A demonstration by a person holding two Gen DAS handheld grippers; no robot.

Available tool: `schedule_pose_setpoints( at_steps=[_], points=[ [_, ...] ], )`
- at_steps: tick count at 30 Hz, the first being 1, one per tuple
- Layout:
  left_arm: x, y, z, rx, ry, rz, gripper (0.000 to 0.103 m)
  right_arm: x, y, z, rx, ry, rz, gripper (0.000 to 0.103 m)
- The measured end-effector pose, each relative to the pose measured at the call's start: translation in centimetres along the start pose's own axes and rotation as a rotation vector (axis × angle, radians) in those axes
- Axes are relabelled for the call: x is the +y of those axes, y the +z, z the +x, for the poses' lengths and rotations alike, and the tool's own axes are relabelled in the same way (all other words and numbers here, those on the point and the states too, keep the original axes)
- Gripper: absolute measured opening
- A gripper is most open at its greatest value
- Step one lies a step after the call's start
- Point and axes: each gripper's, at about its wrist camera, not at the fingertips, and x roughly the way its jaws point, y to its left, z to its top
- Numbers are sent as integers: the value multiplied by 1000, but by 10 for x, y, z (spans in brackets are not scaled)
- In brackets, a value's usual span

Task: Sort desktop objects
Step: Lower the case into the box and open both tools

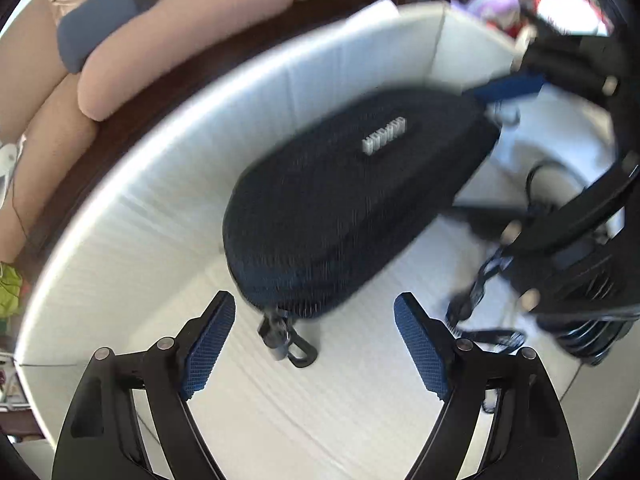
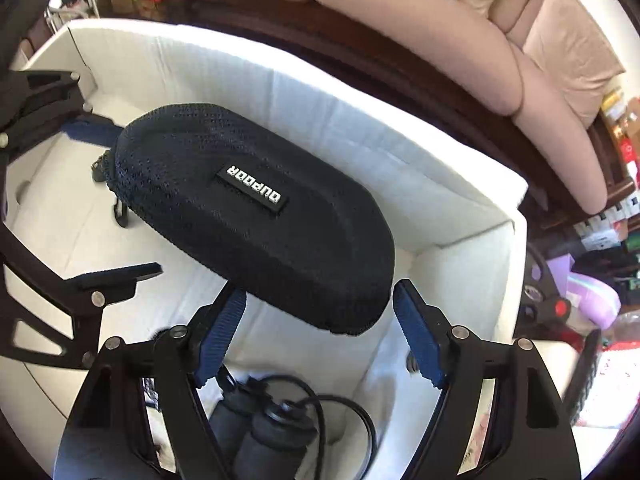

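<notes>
A black mesh zip case (image 1: 340,200) (image 2: 248,208) with a small lettered badge lies tilted inside a white box (image 1: 180,208) (image 2: 360,120). My left gripper (image 1: 314,300) points down into the box and is open. The case's zipper end and its pull (image 1: 284,340) sit between the blue pads without touching them. My right gripper (image 2: 320,290) straddles the case's other end. Its left pad (image 2: 224,332) is tucked against the case edge, while a thin gap shows at the right pad (image 2: 416,336).
Black cylindrical handles with a looped cable (image 2: 260,420) lie on the box floor under the right gripper. A beige sofa (image 1: 180,20) (image 2: 440,40) runs behind a dark wooden edge. Cluttered shelves (image 2: 608,184) stand at the far right.
</notes>
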Motion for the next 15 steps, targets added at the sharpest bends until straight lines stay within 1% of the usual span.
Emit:
schedule_pose_setpoints(
  at_steps=[2, 5, 7, 8, 9, 10, 12, 15],
  points=[
    [-4, -3, 4, 22, 5, 8, 84, -1, -3, -5, 17, -28, -8, 74],
    [-3, -6, -2, 23, 1, -16, 84, -7, -13, -19, 29, -16, -17, 74],
    [3, -10, -13, 0, -31, -44, 84, -14, -18, -33, -5, -19, -8, 74],
    [5, -12, -19, -6, -49, -56, 84, -18, -19, -39, -24, 1, 7, 74],
    [7, -15, -22, -6, -53, -64, 84, -23, -21, -45, -43, 12, 30, 74],
    [9, -17, -24, -4, -44, -74, 84, -27, -22, -48, -61, 10, 50, 74],
    [6, -21, -21, 12, -49, -77, 84, -34, -22, -55, -91, 21, 77, 74],
    [-8, -22, -9, 59, -26, -31, 84, -38, -26, -61, -111, 14, 90, 74]
  ],
)
